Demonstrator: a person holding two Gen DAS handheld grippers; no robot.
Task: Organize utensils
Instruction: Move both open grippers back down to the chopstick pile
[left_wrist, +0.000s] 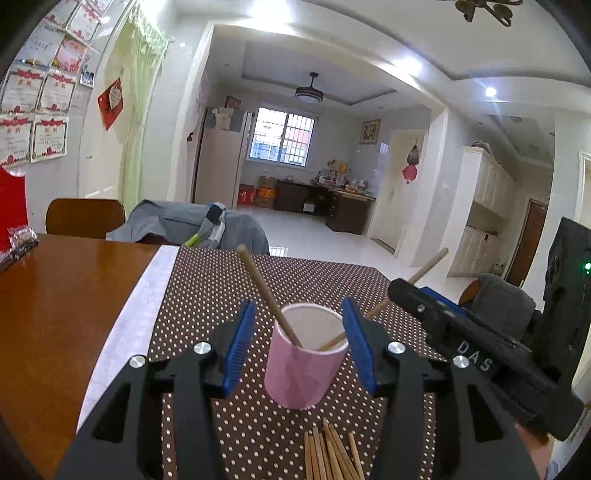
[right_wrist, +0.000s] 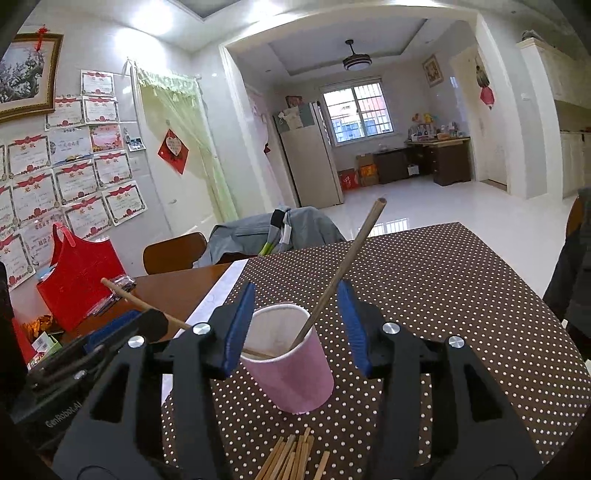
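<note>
On the far left, a bare strip of wooden bench (left_wrist: 55, 295) gives way to a brown cloth with white dots (left_wrist: 207, 295). On the cloth stands a pink paper cup (left_wrist: 304, 363), upright, with two chopsticks in it. One chopstick (left_wrist: 267, 295) leans out to the left; a second chopstick (left_wrist: 406, 286) leans right, passing behind the right hand-held gripper.

The left hand-held gripper (left_wrist: 297, 349) sits level with the cup, its blue-padded fingers wide apart on either side, not touching the paper and gripping nothing. The right hand-held gripper (right_wrist: 295, 328) does likewise in its own view: wide open, empty, straddling the cup (right_wrist: 290, 362), its left pad close to the rim.

In front of the cup, near the bottom edge of both views, a loose pile of chopsticks (left_wrist: 330, 456) lies flat on the cloth, yet to be gathered.

The risk, in my judgement, is the cup itself. It looks light, and the leaning sticks pull it off balance; a pad brushing the rim or a stick could tip it and scatter the sticks.
</note>
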